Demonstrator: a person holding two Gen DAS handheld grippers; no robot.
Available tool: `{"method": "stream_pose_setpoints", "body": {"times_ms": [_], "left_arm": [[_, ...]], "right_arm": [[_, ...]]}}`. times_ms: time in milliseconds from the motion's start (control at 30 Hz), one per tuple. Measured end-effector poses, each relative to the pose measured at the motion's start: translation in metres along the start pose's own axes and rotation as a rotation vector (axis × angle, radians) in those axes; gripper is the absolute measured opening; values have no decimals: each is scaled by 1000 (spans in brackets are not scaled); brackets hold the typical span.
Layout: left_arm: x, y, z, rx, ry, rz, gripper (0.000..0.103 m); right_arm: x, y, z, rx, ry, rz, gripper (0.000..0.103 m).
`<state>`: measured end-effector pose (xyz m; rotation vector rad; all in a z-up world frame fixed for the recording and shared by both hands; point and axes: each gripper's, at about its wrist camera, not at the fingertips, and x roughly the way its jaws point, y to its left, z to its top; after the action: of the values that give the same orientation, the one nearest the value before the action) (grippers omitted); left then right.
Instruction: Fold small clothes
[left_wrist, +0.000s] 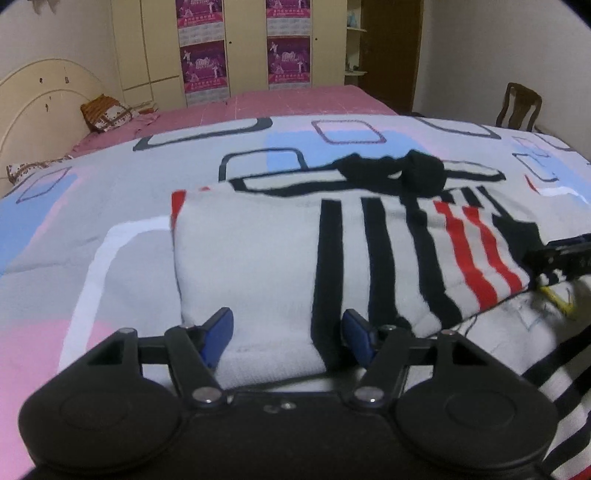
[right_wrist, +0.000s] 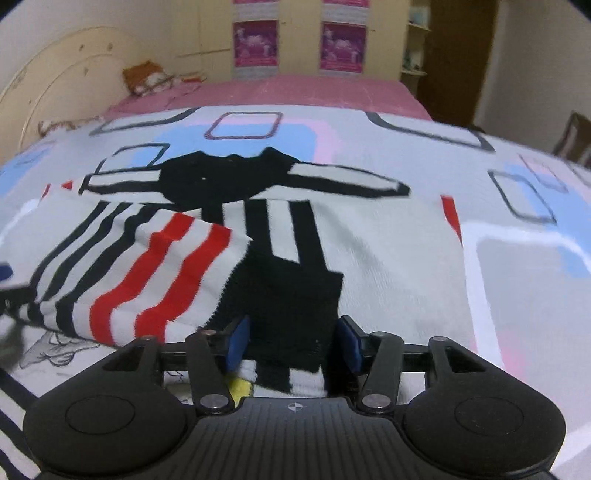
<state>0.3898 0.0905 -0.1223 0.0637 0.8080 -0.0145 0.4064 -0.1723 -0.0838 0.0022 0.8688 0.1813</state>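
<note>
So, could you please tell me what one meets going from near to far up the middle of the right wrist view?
Right gripper → black patch of the striped garment → its black collar → patterned quilt → pink bedsheet → wardrobe with purple posters.

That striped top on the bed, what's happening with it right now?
A person with a gripper in each hand is folding a small striped top on the patterned quilt. One side is already folded across the middle, red stripes showing. The left gripper and the right gripper sit at the near hem with jaws apart, the fabric between their pads but not pinched. The black collar lies at the far end.
</note>
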Motion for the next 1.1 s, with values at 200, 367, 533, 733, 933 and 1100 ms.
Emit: {"method": "stream_pose_setpoints", "body": {"times_ms": [200,367,533,733,933,1100], "left_arm": [[1,10,-6,11,-15,-13,67],[-1,18,-6,33,-17,-32,68],[-1,24,-2,26,-7,-50,67],[1,35,-6,-11,4,-31,74],[-12,46,-5,-70,-6,-27,66],[-33,10,3,-12,-82,-56,69]], "right_arm": [[-8,-7,0,85,10,72,23],[-15,-4,-6,64,21,69,15],[-17,-14,-2,131,15,97,10],[-16,-14,-2,127,51,96,9],[-21,-15,-3,107,39,90,10],[-50,-10,2,47,-132,-44,29]]}}
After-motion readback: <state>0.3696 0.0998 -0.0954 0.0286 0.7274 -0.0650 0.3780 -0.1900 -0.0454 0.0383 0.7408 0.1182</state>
